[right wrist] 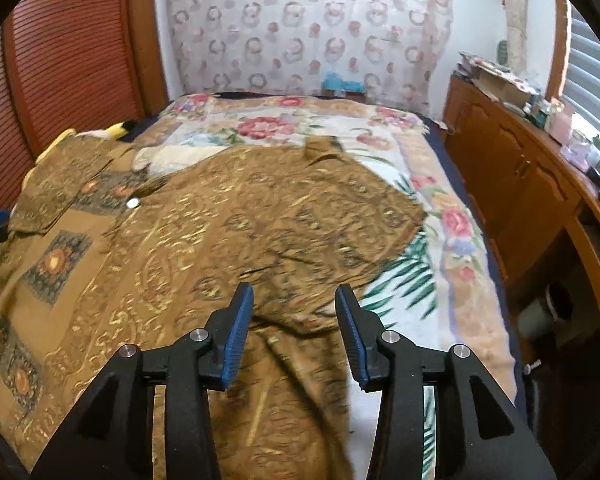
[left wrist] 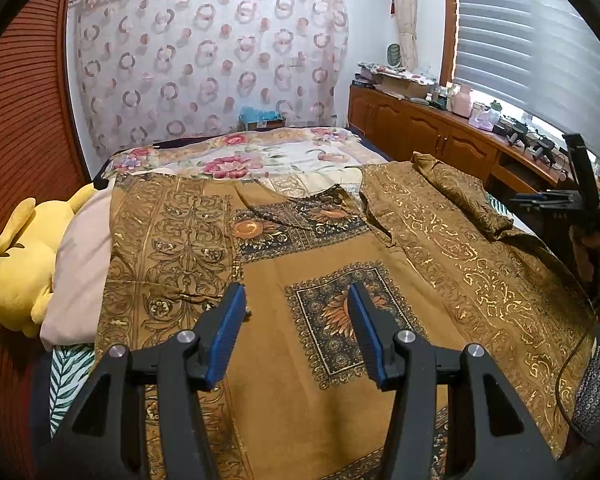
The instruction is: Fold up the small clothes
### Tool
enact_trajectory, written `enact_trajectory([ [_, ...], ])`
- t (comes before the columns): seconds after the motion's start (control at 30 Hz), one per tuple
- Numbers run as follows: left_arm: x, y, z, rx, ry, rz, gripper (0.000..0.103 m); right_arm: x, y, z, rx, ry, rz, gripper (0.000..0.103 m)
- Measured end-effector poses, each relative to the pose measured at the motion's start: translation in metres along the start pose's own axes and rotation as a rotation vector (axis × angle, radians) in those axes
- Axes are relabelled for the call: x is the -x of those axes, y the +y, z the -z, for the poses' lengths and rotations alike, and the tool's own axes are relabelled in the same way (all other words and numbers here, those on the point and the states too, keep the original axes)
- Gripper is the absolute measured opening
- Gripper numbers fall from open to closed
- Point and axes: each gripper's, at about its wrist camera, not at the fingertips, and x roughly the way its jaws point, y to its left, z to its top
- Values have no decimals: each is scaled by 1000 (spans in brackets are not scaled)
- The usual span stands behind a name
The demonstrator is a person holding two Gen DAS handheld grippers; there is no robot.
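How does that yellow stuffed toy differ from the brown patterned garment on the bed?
The yellow plush toy is plain, bulky and rounded; the brown garment is flat, thin and covered in gold and dark ornament. The toy lies at the bed's left edge beside a pink pillow; the garment is spread across the middle. Both are soft.

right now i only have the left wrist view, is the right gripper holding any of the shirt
Observer: No. The right gripper is open, and the shirt lies under it, not pinched.
Operator: is that side of the shirt flat
Observer: Not fully. A rumpled fold runs through the cloth right under the gripper.
Operator: any bed left beyond that edge
Observer: Yes. A strip of flowered blanket lies bare between the shirt and the edge of the bed.
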Motion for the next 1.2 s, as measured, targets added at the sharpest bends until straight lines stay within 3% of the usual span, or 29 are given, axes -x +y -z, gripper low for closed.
enact_trajectory([
  [0.5, -28, 16, 4, 26, 50, 14, 52, -64, -47, -18, -105, 112, 37, 43],
  [0.93, -54, 20, -2, 33, 96, 11, 52, -66, -53, -10, -82, 67, 21, 43],
  [1.03, -55, 19, -4, 30, 97, 16, 52, -65, -51, -11, -66, 69, -3, 33],
  [1.13, -56, 20, -3, 30, 99, 16, 52, -64, -45, -13, -32, 82, -43, 12],
  [1.2, -55, 21, -3, 34, 99, 15, 52, -64, -40, -15, -5, 87, -39, 7],
])
